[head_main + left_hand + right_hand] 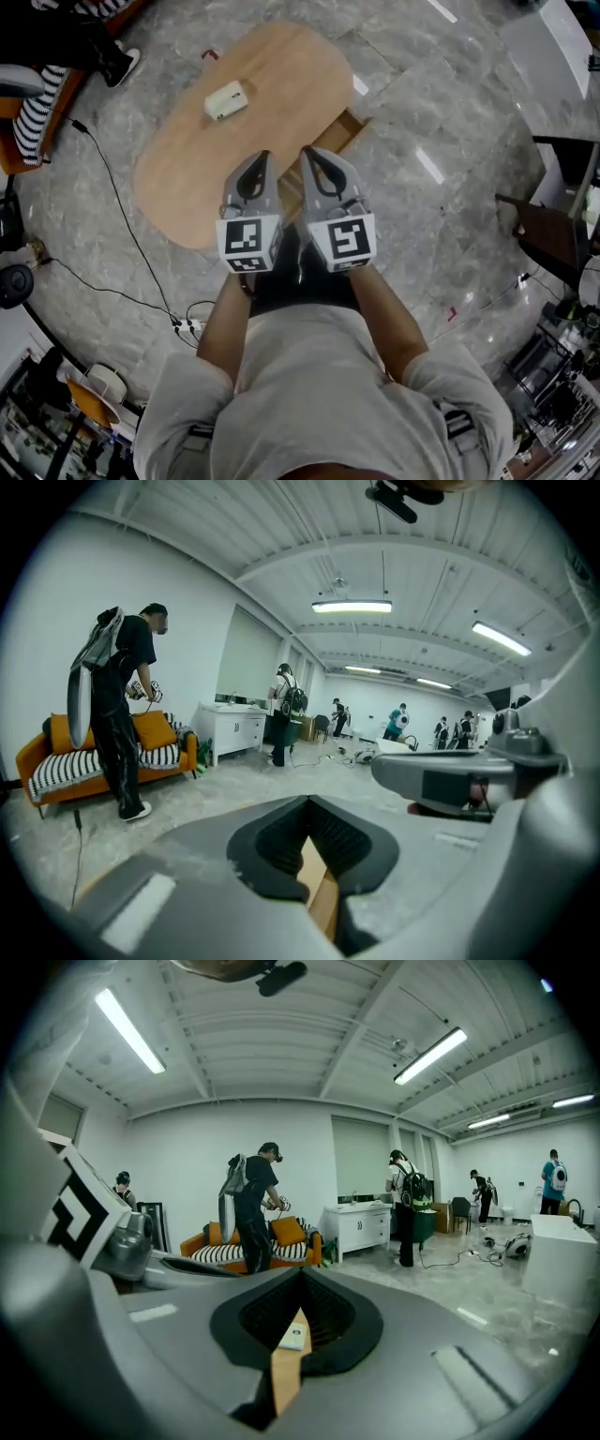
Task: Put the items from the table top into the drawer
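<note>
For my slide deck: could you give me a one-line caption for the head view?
Left gripper and right gripper, both shut, side by side at an oval wooden table bearing one small white item.

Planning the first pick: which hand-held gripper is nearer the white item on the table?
Left. The left hand-held gripper is below-right of the white item; the right hand-held gripper is farther right, by the drawer.

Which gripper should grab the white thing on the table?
Probably left: the white box lies on the left gripper's side, while the right gripper sits nearer the drawer. Both are shut and empty.
</note>
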`<state>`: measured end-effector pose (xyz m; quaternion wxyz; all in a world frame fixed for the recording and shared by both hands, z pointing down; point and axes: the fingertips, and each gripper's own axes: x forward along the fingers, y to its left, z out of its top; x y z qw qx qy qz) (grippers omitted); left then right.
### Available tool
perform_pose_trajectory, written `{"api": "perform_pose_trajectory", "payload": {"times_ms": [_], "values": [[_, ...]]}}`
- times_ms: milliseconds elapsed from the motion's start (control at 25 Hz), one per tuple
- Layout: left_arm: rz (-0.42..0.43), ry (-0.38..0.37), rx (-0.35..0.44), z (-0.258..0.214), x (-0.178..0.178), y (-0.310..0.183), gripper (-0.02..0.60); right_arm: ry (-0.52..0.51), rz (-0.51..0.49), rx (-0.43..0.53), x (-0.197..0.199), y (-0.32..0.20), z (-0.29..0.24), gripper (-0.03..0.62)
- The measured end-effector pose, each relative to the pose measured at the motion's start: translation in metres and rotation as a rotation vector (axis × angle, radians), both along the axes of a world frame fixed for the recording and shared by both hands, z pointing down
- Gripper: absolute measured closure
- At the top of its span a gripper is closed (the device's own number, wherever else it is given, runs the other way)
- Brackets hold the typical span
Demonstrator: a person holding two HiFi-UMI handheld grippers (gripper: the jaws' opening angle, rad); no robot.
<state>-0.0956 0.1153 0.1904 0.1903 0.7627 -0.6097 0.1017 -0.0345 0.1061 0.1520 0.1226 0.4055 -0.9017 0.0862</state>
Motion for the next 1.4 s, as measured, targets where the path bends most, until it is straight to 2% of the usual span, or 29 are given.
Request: {"api": "perform_pose_trajectory", "payload": {"times_ms": [160, 320, 440, 560, 880, 1040, 1200, 1400], "values": [[-0.031, -0.004, -0.06, 0.044, -0.016, -0.025, 0.561, 0.005, -0.024, -0.087, -0.013, -0.028, 0.055, 0.587], [-0.105, -0.049, -0.134, 0.104, -0.031, -0.03, 0.561, -0.014, -0.118, -0.177, -0.036, -0.044, 0.12, 0.588], [-0.204, -0.023, -0.197, 0.148, -0.044, -0.031, 0.561, -0.021, -0.183, -0.21, -0.053, -0.062, 0.161, 0.586], [-0.258, 0.013, -0.242, 0.187, -0.05, -0.034, 0.561, -0.013, -0.226, -0.19, -0.063, -0.078, 0.19, 0.586], [-0.274, 0.063, -0.321, 0.272, -0.042, -0.056, 0.561, 0.066, -0.309, -0.282, -0.069, -0.086, 0.271, 0.588], [-0.274, 0.026, -0.332, 0.302, -0.052, -0.07, 0.561, 0.101, -0.309, -0.347, -0.072, -0.1, 0.306, 0.587], [-0.304, 0.068, -0.357, 0.332, -0.079, -0.097, 0.561, 0.105, -0.337, -0.33, -0.1, -0.133, 0.334, 0.586], [-0.325, 0.045, -0.379, 0.371, -0.125, -0.126, 0.561, 0.128, -0.402, -0.327, -0.153, -0.154, 0.368, 0.586]]}}
